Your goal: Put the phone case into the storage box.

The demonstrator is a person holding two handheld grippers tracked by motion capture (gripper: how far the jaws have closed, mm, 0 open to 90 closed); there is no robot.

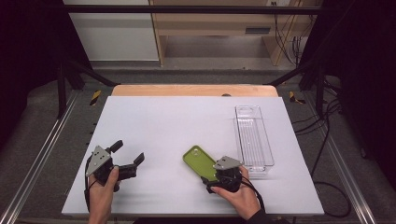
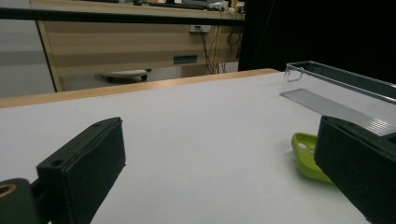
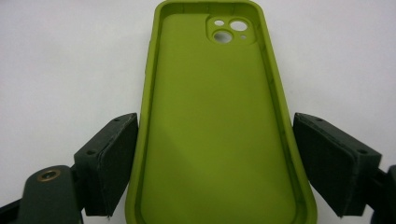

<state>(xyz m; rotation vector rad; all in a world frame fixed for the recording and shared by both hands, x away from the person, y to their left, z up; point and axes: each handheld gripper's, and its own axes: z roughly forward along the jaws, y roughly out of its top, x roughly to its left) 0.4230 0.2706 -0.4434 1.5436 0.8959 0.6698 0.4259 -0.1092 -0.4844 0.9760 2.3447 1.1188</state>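
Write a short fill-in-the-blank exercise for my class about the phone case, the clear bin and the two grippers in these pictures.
1. The phone case is coloured ____.
2. The jaws of the right gripper stand on either side of the ____, not yet clamped.
3. The clear plastic bin on the table is ____ inside.
4. The left gripper has its jaws wide ____, with nothing between them.

Missing words: green; phone case; empty; open

Phone case (image 3: 219,121) near end cut off by frame bottom, tray (image 2: 345,100) far end cropped
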